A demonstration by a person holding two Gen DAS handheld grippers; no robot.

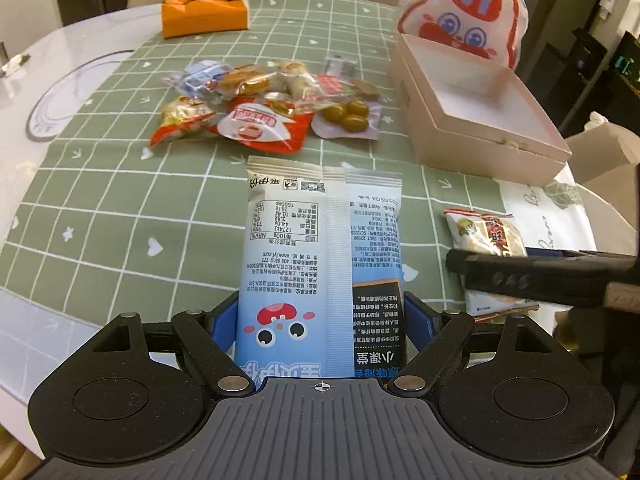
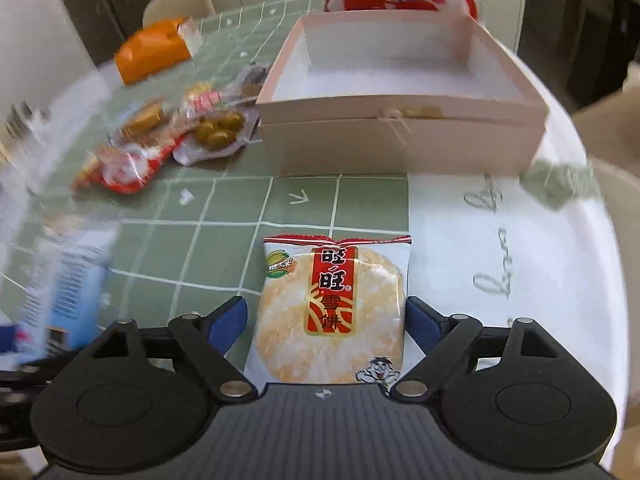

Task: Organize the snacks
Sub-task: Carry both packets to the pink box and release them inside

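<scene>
We hold two snacks at once over the checked tabletop [image 1: 100,208]. The left gripper [image 1: 320,320] has its jaws clamped on a tall blue seaweed packet [image 1: 296,264], which stands between the blue pads with its printed back toward the camera. The right gripper [image 2: 326,320] has its jaws spread wide around a rice cracker packet [image 2: 332,312]; the pads sit just beside the packet's edges, apparently not pressing, and the packet seems to rest on the tabletop just near the open pink box [image 2: 400,136].

To do this step well, we judge, the right jaws should centre on the cracker packet and close gently across its sides, since a hard squeeze could crack the wafer inside. We then need to clear the near wall of the box before lowering. The box looks empty, so flat items go in first, laid along one side. The loose pile of sweets [image 1: 264,108] lies to the left of the box, near enough that a wide swing might scatter it. The rabbit bag [image 1: 460,16] stands behind the box.
</scene>
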